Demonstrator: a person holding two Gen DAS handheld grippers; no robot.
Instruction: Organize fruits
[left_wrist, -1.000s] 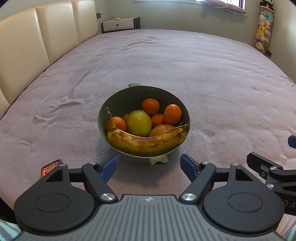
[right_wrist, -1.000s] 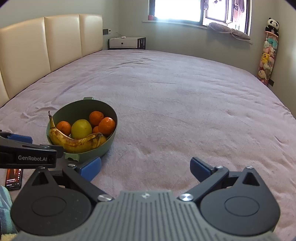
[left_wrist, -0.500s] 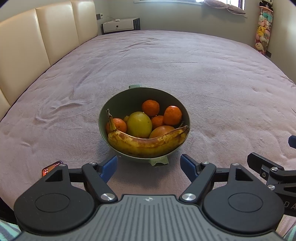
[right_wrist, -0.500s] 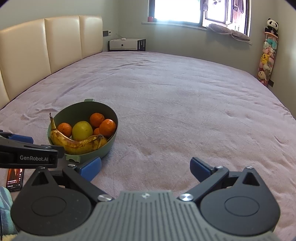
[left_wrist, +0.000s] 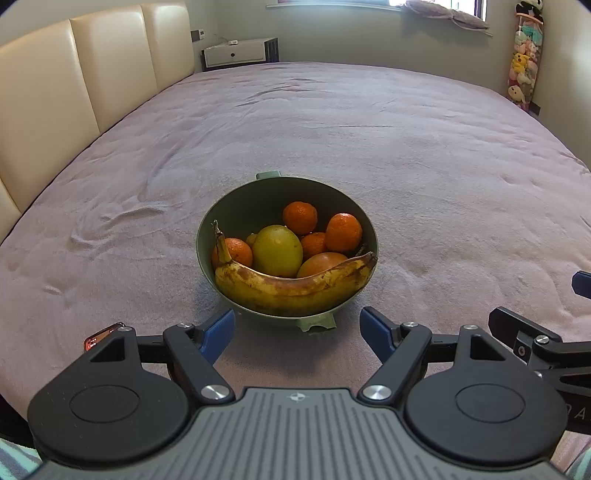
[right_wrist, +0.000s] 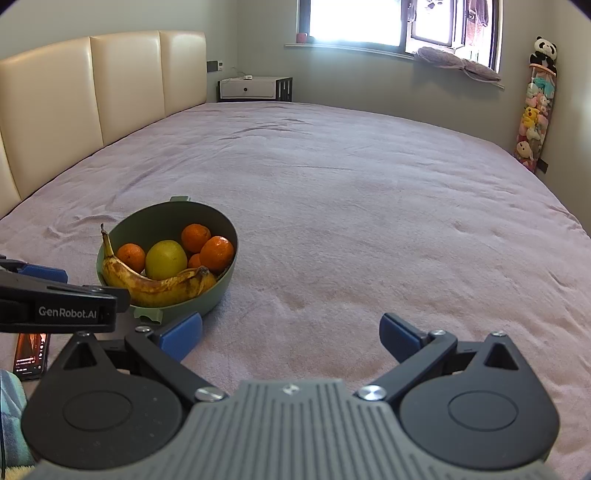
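Both tools, left tool (left_wrist: 296, 325) and right tool (right_wrist: 291, 332), are wide open and empty. The round green bowl (left_wrist: 236, 214) on the bed holds the spotted yellow banana (left_wrist: 291, 286); you likely grasp it next.

**Soft bedding, matt plastic, mottled peel**

We see a bed (left_wrist: 369, 140) covered in pale mauve cloth with a short, fuzzy nap that holds faint creases. The headboard (left_wrist: 92, 74) looks like smooth cream leather or vinyl with a soft sheen. The green bowl (left_wrist: 236, 214) has a matt, plastic-like finish. In it, the banana (left_wrist: 291, 286) peel is dull yellow and brown-speckled, and the oranges (left_wrist: 343, 232) are finely pebbled. We note matt black plastic, shiny metal screws and blue pads on the left tool (left_wrist: 296, 326) and right tool (right_wrist: 290, 332).
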